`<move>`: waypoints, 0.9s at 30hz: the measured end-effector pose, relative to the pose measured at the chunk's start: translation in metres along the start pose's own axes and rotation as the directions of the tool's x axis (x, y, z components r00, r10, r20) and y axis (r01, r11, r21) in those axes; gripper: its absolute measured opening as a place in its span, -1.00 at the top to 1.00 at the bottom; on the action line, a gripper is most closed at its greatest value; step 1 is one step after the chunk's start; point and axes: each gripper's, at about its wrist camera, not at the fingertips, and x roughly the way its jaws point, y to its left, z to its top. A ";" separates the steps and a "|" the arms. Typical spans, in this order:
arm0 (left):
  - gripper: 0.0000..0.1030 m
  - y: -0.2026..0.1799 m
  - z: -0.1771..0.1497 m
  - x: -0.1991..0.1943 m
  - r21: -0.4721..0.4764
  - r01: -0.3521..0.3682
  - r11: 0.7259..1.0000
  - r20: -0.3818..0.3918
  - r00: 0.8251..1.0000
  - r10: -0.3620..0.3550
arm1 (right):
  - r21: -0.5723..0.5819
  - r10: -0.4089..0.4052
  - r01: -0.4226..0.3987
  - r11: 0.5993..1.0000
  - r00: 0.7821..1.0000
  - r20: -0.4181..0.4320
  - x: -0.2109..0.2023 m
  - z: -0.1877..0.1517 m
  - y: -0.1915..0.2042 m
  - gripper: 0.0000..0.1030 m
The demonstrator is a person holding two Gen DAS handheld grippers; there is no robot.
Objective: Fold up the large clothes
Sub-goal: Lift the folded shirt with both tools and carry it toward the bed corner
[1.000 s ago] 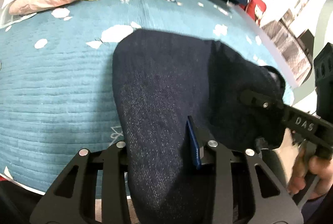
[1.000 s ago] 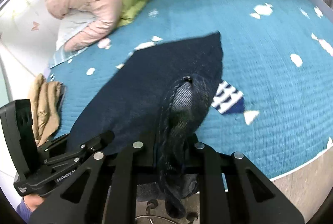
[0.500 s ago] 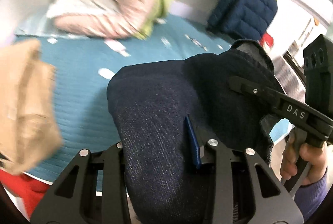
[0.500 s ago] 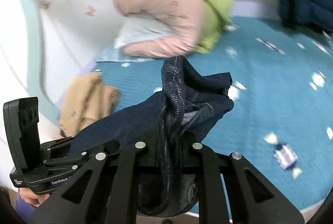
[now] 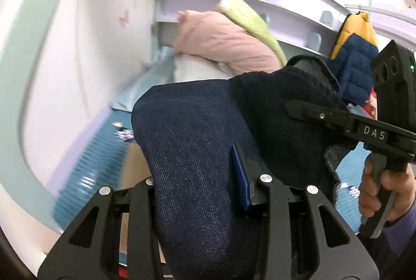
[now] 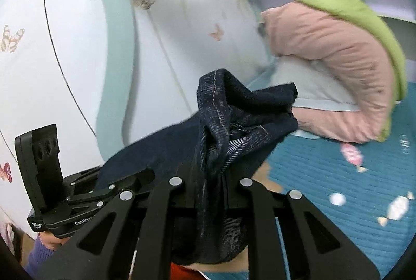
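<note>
We are holding the dark denim garment (image 5: 197, 150) up off the bed (image 6: 325, 176), one end in each claw. Our left claw (image 5: 202, 191) is clamped on a thick fold of the denim, which bulges up between its fingers and covers most of the left wrist view. Our right claw (image 6: 210, 189) is pinched tight on a bunched, seamed edge of the same garment, with stitching and a paler inner face showing above the fingers. The cloth spans from one claw across to the other, and in each wrist view the other claw shows at the side with a hand (image 5: 382, 191) on its handle.

Beneath and beyond lies the teal quilted bed cover with small white and pink motifs. At the head of the bed a pink padded jacket (image 6: 332, 66) lies draped over a pale pillow (image 6: 304, 87), with a lime green garment (image 6: 358, 19) on top of it. A navy and yellow puffer jacket (image 5: 353, 58) hangs by the shelf behind. There are no containers that we can make out.
</note>
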 end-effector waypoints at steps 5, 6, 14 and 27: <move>0.30 0.063 -0.046 0.034 -0.082 0.000 0.997 -0.103 0.995 -0.008 | 0.057 -0.009 0.018 0.998 0.989 -0.148 0.057 -0.051 -0.013 0.79; 0.30 0.069 -0.062 0.046 -0.097 -0.017 0.995 -0.138 0.990 0.003 | 0.074 -0.010 0.024 0.997 0.983 -0.182 0.066 -0.060 -0.020 0.79; 0.14 0.067 -0.127 0.073 -0.189 -0.029 0.982 -0.166 0.986 -0.003 | 0.204 -0.063 0.134 0.970 0.945 -0.321 0.089 -0.126 -0.083 0.71; -0.50 0.068 -0.138 0.068 -0.234 -0.153 0.960 -0.218 0.971 0.102 | 0.188 -0.142 0.236 0.953 0.901 -0.411 0.108 -0.158 -0.102 -0.19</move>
